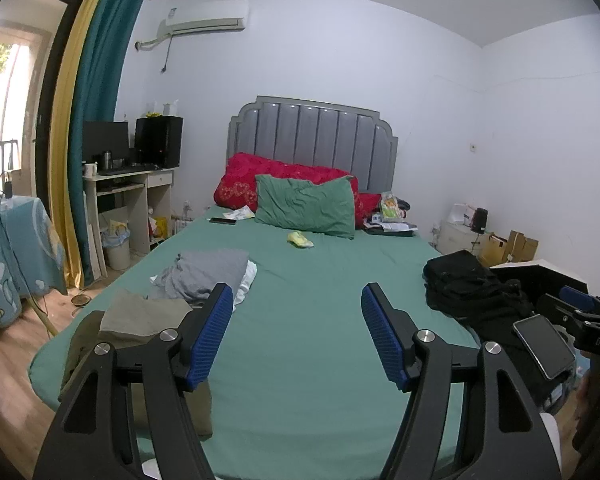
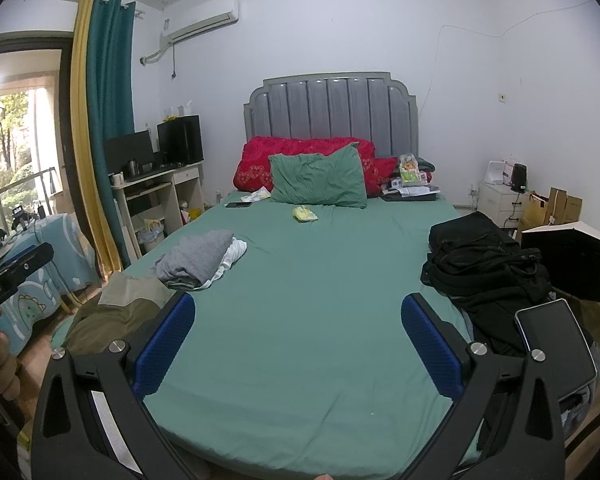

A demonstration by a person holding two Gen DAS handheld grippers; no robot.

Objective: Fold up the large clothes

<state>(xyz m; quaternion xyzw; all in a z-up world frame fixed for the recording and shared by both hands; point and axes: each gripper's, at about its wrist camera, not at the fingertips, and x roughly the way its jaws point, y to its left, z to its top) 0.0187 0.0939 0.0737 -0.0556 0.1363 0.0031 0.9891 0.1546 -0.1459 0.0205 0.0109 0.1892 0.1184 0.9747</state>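
Note:
A bed with a green sheet [image 1: 320,320] fills both views. A pile of black clothes [image 1: 472,292] lies at its right edge, also in the right wrist view [image 2: 480,268]. Folded grey and white clothes [image 1: 208,272] [image 2: 200,258] lie left of centre. An olive and khaki garment [image 1: 140,320] [image 2: 116,312] lies at the near left corner. My left gripper [image 1: 296,300] is open and empty above the near bed. My right gripper [image 2: 298,308] is open and empty too. The right gripper also shows at the right edge of the left wrist view [image 1: 580,304].
A green pillow [image 1: 306,206] and red quilt [image 1: 240,184] lie at the headboard, with a phone [image 1: 222,221] and a yellow item [image 1: 300,240] on the sheet. A phone [image 2: 556,340] lies by the black pile. A desk [image 1: 128,200] stands left, a nightstand [image 2: 500,200] and boxes right.

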